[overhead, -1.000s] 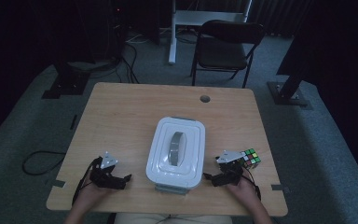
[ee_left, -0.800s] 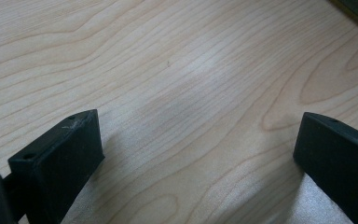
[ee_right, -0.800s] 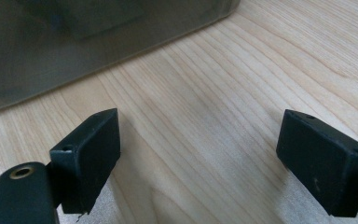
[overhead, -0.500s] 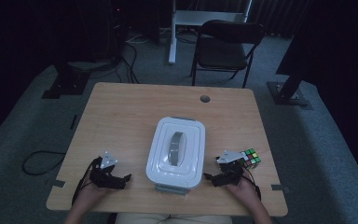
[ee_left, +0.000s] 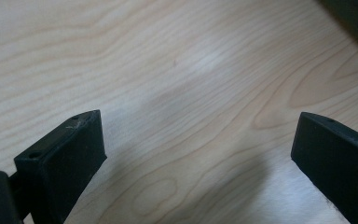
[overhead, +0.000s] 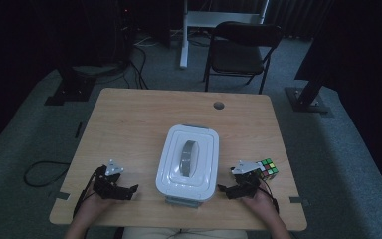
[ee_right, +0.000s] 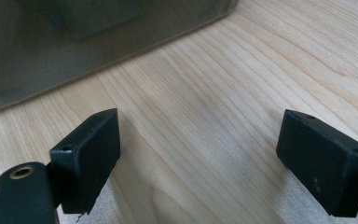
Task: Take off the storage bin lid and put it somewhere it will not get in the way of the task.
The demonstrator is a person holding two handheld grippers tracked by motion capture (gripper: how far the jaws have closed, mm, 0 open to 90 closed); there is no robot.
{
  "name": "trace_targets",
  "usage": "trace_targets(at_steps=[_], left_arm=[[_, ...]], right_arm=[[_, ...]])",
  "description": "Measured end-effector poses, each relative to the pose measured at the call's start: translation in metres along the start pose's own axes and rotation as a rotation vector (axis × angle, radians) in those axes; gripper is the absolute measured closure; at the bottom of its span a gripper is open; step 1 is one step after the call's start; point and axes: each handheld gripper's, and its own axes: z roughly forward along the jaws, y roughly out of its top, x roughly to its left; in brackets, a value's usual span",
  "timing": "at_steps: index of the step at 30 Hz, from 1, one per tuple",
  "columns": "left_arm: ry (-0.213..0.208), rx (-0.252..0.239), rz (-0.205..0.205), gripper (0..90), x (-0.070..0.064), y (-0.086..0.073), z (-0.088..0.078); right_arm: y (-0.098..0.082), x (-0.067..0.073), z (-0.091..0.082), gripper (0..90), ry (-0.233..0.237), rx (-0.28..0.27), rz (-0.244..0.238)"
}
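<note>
— Where is everything on the bench (overhead: 129, 119) right now?

— The white lidded container (overhead: 188, 158) sits near the middle, a bit toward the person's edge, with its long side running from six to twelve o'clock. The lid is on, and a grey handle (overhead: 189, 155) lies along its top.

— And the two grippers?

— One on each side of it, both low over the wood near the front edge. The left gripper (overhead: 131, 189) is at about eight o'clock from the container, pointing toward it but clearly apart from it. Its fingers (ee_left: 65, 158) are spread wide with just bare wood grain between them.

— The right one?

— The right gripper (overhead: 222, 189) is at about four o'clock from the container, just beside its side wall, tips turned toward it. In the right gripper view the container's pale wall fills the upper left, close ahead of the tips. Those fingers (ee_right: 88, 154) are also released, wide apart, grasping nothing. I can't tell whether they brush the container.

— Anything else on the bench?

— A Rubik's cube (overhead: 267, 168) near the right edge, at about three o'clock from the container, just behind the right gripper. There's also a round cable hole (overhead: 219, 105) near the far edge, at twelve o'clock. Beyond the bench, a dark folding chair (overhead: 238, 50) stands on the grey carpet.
</note>
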Motion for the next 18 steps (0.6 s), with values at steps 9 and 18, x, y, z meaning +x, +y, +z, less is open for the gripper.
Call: trace_targets(at_steps=[9, 18], left_arm=[[0.015, -0.054, -0.007, 3.3, -0.005, 0.021, -0.029], [0.003, -0.119, 0.024, 3.4, -0.014, 0.044, -0.059]], right_arm=[[0.0, 0.0, 0.0, 13.1, 0.0, 0.0, 0.0], [0.0, 0.0, 0.0, 13.1, 0.0, 0.0, 0.0]])
